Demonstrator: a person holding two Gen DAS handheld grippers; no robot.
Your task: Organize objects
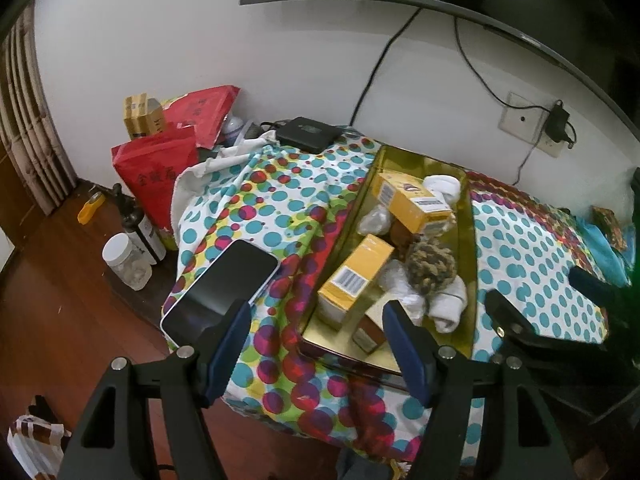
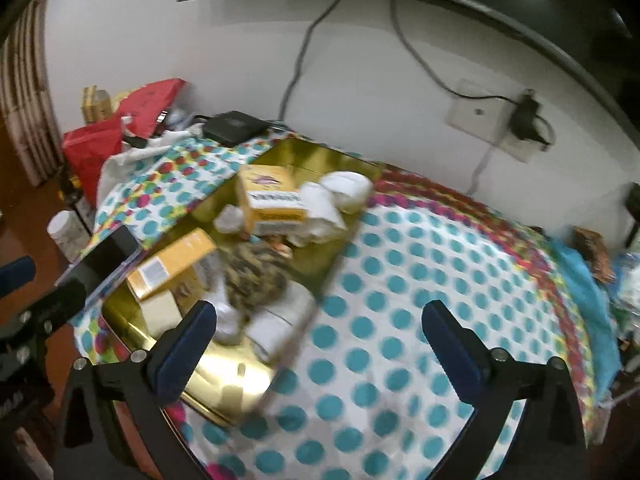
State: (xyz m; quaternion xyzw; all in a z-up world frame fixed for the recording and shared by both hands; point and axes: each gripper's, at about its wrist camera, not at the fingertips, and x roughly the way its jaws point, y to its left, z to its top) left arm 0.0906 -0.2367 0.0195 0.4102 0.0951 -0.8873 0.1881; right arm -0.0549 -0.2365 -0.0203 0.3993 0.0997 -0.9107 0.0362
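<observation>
step: next item to be picked | left gripper [image 1: 316, 344] released, empty | right gripper [image 2: 320, 340] spread wide, empty | phone [image 1: 224, 284] at frame left to be clamped by its edges, clear of the tin [image 1: 466, 276]

Tray [image 1: 467, 248] sat on cloth [image 1: 280, 184]; boxes [image 1: 354, 280] and socks [image 1: 448, 304] inside; phone [image 1: 224, 284] at tray's nine o'clock.
</observation>
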